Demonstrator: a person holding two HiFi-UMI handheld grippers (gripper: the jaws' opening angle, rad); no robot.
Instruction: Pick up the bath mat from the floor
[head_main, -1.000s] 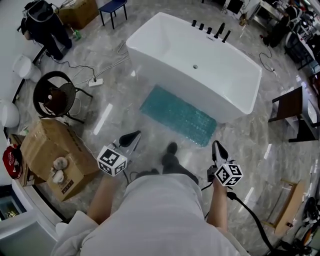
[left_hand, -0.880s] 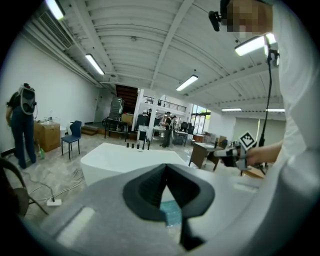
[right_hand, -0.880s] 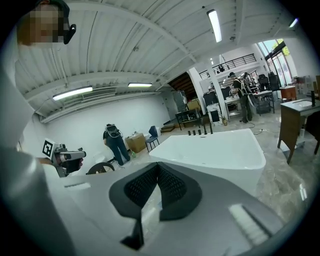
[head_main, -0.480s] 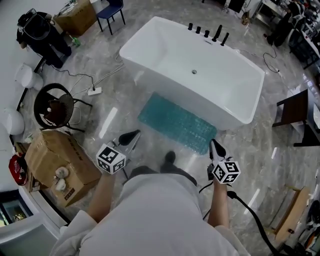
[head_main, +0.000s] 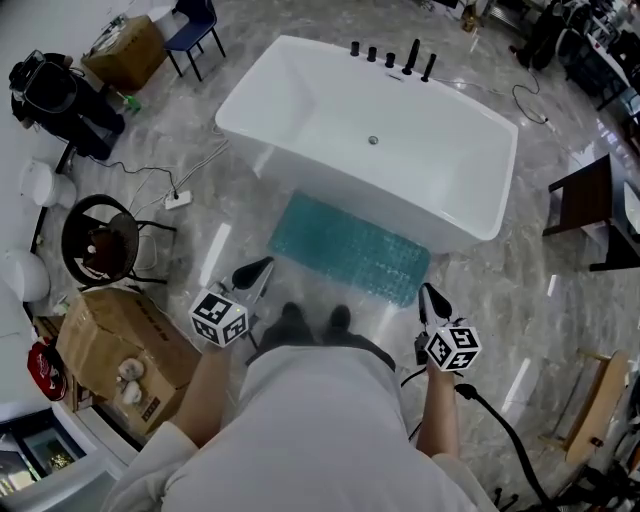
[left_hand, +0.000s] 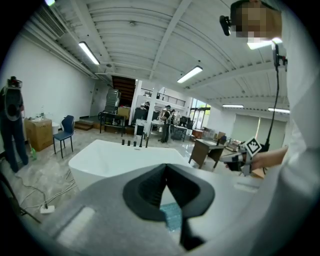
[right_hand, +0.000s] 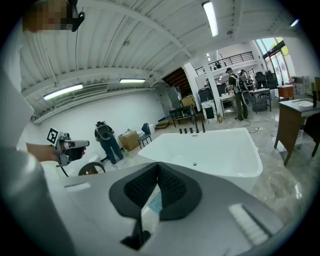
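A teal bath mat (head_main: 350, 248) lies flat on the grey marble floor along the near side of the white bathtub (head_main: 370, 135). My left gripper (head_main: 253, 272) hangs shut and empty just left of the mat's near left corner. My right gripper (head_main: 432, 299) is shut and empty too, near the mat's near right corner. Both are held above the floor, apart from the mat. A sliver of the mat shows below the closed jaws in the left gripper view (left_hand: 171, 215) and in the right gripper view (right_hand: 155, 202).
My feet (head_main: 312, 320) stand just short of the mat. A cardboard box (head_main: 120, 345) and a round black chair (head_main: 100, 240) are at the left, with a cable and power strip (head_main: 178, 200). A dark table (head_main: 590, 215) stands at the right.
I have stepped toward the tub: the mat and tub now sit nearer my feet. Both grippers stay shut and keep their places in front of me.
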